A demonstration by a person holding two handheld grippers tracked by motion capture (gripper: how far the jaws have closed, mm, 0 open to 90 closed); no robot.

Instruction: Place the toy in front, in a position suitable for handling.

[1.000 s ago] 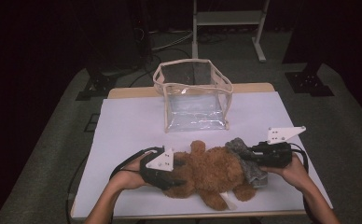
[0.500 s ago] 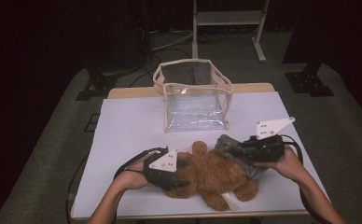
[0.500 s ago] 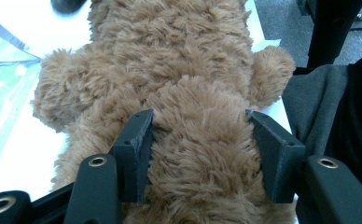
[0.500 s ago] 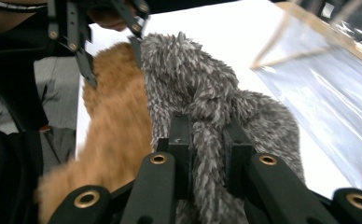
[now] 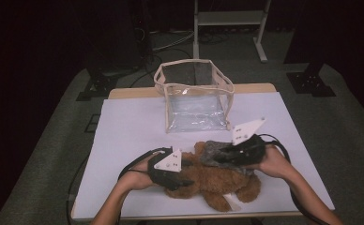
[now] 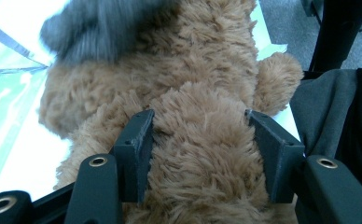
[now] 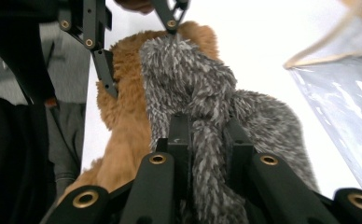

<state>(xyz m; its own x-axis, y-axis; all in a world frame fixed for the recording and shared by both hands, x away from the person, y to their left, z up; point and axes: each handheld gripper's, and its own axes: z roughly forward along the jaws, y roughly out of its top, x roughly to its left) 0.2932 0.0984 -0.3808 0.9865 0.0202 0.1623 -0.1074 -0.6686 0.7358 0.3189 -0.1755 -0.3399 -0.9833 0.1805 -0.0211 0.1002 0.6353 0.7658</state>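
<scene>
High view: a brown plush teddy bear (image 5: 213, 180) lies on its side at the near middle of the white table (image 5: 124, 131), shaggy-furred, with a grey fuzzy scarf (image 5: 215, 151) gathered at its far side. Beyond it, toward the far edge, stands a clear plastic bag (image 5: 195, 98) with beige trim, its top open and nothing visible inside. The left gripper (image 5: 182, 180) sits at the bear's left end, and in the left gripper view its jaws are pressed into the bear's fur on both sides, clamping a plump part of the body. The right gripper (image 5: 217, 157) is over the bear's right half; its jaws are pinched tight on a twisted strand of the scarf.
</scene>
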